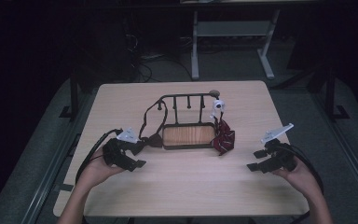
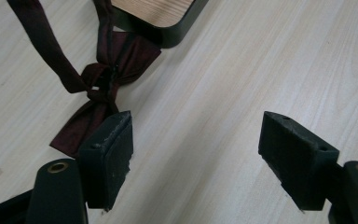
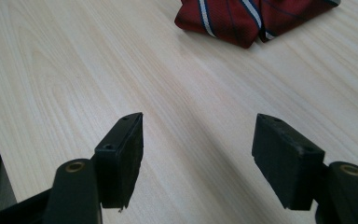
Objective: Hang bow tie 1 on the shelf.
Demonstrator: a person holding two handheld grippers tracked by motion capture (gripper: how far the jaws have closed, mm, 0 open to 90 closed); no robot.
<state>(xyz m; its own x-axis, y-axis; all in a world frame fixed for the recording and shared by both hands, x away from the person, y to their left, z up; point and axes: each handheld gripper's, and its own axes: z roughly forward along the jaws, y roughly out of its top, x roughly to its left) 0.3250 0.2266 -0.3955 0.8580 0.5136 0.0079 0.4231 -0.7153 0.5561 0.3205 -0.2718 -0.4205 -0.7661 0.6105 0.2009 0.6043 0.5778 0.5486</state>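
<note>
Black left tool (image 1: 137, 156) rests low beside dark bow tie (image 2: 103, 88), jaws apart, empty; right tool (image 1: 256, 161) likewise gapes over the worktop (image 1: 191, 182).

This looks like a lab or recording workroom: a plain light-wood desk (image 1: 182, 186) stands alone on grey carpet in a darkened room, cables (image 1: 142, 65) lie on the floor behind it, and the white metal legs of another workbench (image 1: 196, 46) stand further back.
</note>
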